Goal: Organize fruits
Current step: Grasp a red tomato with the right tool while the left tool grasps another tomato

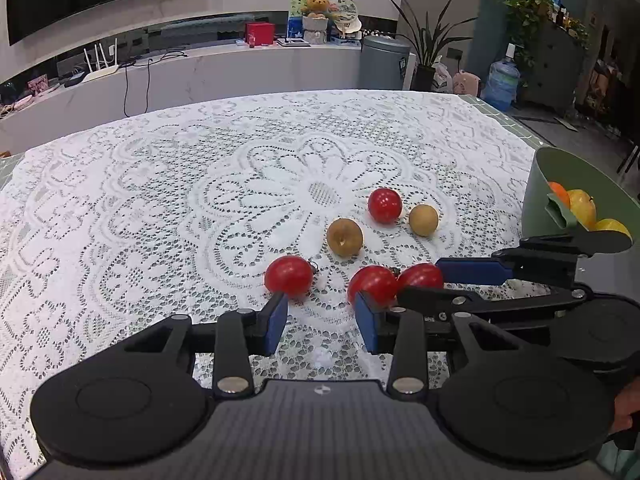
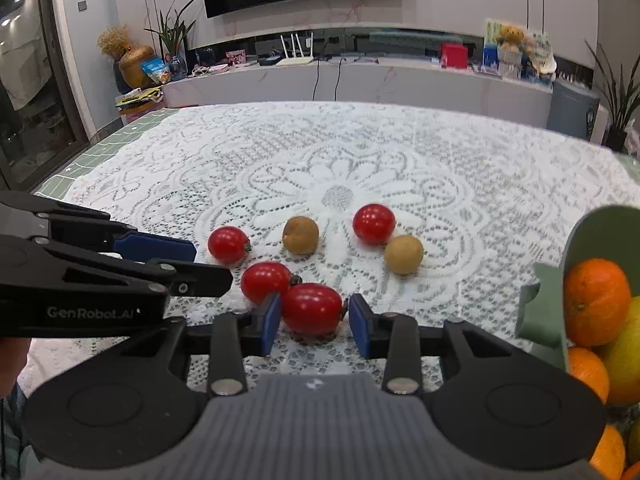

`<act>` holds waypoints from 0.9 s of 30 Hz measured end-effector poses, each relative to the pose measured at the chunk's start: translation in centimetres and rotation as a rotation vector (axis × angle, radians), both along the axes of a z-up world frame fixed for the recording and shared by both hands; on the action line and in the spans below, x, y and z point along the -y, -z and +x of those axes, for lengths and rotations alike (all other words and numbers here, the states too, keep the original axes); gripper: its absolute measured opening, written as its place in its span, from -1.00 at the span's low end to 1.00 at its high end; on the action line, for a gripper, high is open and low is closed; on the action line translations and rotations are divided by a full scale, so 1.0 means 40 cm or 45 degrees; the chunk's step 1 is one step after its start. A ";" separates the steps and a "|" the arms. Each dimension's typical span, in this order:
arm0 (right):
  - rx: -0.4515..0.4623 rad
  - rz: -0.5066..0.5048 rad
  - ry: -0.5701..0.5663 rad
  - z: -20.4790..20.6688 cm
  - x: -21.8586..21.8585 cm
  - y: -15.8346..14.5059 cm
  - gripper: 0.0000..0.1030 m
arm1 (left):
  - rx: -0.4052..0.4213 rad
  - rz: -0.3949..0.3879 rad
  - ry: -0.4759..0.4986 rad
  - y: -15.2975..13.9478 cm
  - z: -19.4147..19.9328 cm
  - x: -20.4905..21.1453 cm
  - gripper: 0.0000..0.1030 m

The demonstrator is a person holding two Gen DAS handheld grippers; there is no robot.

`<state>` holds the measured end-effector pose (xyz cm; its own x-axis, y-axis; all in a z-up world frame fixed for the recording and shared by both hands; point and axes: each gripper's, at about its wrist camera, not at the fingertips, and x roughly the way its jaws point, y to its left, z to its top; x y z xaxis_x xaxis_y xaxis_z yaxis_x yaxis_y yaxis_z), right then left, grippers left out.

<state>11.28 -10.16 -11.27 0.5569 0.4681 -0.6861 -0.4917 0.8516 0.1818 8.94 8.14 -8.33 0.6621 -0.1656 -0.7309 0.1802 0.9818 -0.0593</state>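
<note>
Left wrist view: the left gripper (image 1: 322,316) hovers low over the lace tablecloth (image 1: 160,208) on the counter, its blue-padded fingers (image 1: 276,322) spread apart and holding nothing. Two cherry tomatoes lie just beyond the fingertips, one at the left pad (image 1: 289,275) and one at the right pad (image 1: 372,283). Two dull brown longans (image 1: 344,237) and a fourth tomato (image 1: 384,205) lie farther out. The green basket (image 1: 560,184) stands at the right edge, already holding oranges.

Right wrist view: the right gripper (image 2: 313,320) brackets an oval cherry tomato (image 2: 313,308); the left pad appears to touch its skin, while a narrow gap shows at the right pad, so the fingers are not yet clamped. The step in hand is judged to be picking this tomato for transfer to the basket (image 2: 540,312).

The next move calls for a gentle closure: the skin is glossy, smooth and rounded, so it may slip or roll. The neighbouring tomato (image 2: 265,282) touches it and may be nudged.
</note>
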 end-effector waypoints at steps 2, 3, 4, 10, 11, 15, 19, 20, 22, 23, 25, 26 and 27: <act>-0.004 0.008 0.004 0.001 0.001 0.003 -0.23 | -0.009 -0.005 0.002 0.002 0.000 -0.002 -0.12; -0.005 0.003 -0.001 0.001 -0.001 0.004 -0.24 | -0.012 -0.006 0.004 0.003 -0.001 0.000 -0.12; -0.006 0.003 -0.006 0.001 -0.002 0.005 -0.27 | -0.011 -0.003 0.004 0.002 -0.002 0.001 -0.12; 0.034 -0.029 -0.017 -0.014 0.003 -0.014 -0.40 | -0.013 -0.008 0.025 -0.001 -0.001 0.010 -0.12; 0.050 -0.043 -0.014 -0.016 0.007 -0.020 -0.40 | -0.011 -0.008 0.034 -0.002 -0.002 0.012 -0.12; 0.082 -0.141 -0.008 -0.029 0.007 -0.027 -0.41 | -0.017 0.004 0.096 0.001 0.001 0.030 -0.10; 0.135 -0.227 -0.020 -0.043 -0.001 -0.022 -0.41 | -0.003 0.057 0.153 0.005 0.007 0.055 -0.11; 0.141 -0.237 -0.024 -0.045 -0.002 -0.020 -0.41 | 0.001 0.065 0.159 0.005 0.011 0.059 -0.11; 0.138 -0.235 -0.027 -0.044 -0.001 -0.015 -0.41 | 0.002 0.057 0.173 0.005 0.019 0.059 -0.10; 0.131 -0.232 -0.025 -0.044 0.000 -0.014 -0.41 | -0.002 0.043 0.182 0.005 0.023 0.060 -0.10; 0.134 -0.249 -0.030 -0.047 -0.002 -0.009 -0.41 | -0.008 0.030 0.204 0.005 0.031 0.065 -0.10; 0.138 -0.257 -0.032 -0.050 -0.002 -0.007 -0.41 | -0.011 0.032 0.215 0.007 0.034 0.069 -0.10; 0.138 -0.260 -0.034 -0.051 -0.002 -0.005 -0.41 | -0.015 0.042 0.219 0.011 0.039 0.073 -0.10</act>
<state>9.25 -10.07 -11.06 0.6220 0.3411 -0.7048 -0.5218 0.8517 -0.0483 10.48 5.21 -8.78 0.6175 -0.2515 -0.7453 0.3448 0.9382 -0.0308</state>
